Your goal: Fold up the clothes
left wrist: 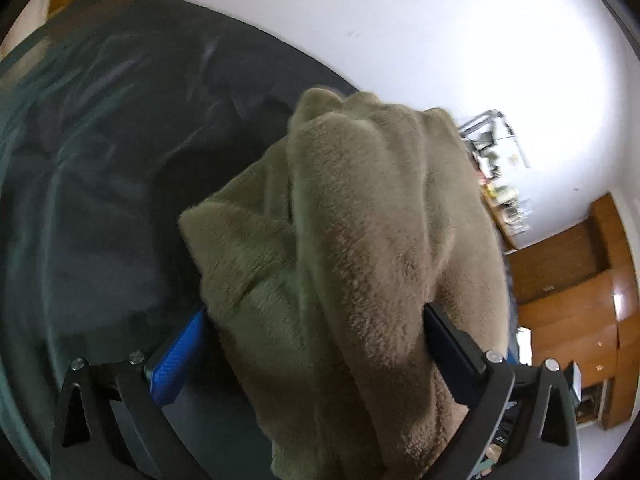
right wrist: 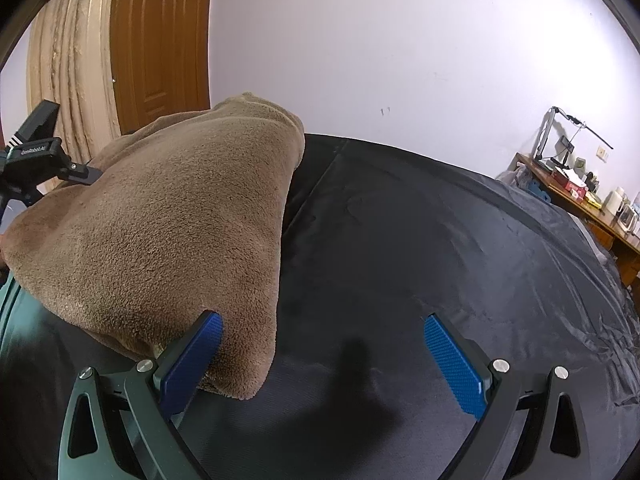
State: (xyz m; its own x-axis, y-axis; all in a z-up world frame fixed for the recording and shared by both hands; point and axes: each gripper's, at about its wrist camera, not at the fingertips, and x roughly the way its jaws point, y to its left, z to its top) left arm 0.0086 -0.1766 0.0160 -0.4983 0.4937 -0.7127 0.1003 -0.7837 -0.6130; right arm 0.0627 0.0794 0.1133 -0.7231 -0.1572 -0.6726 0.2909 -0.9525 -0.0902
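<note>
While your left hand-held gripper (left wrist: pixel 316 344) has its jaws spread with the brown fleece garment (left wrist: pixel 360 260) bunched between them, hiding its right pad, your right hand-held gripper (right wrist: pixel 324 360) stands open beside the garment's corner. Beyond lies the dark bed cover (right wrist: pixel 440 240); the left view blurs it.

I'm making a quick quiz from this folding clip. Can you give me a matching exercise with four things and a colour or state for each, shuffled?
Things:
1. fleece garment
2. bed cover
3. right gripper
4. door

Descriptions:
A. brown wood, behind the bed
B. open, nothing between its fingers
C. tan and fluffy, bunched up
D. dark, spread flat

Pairs: 1-C, 2-D, 3-B, 4-A
</note>
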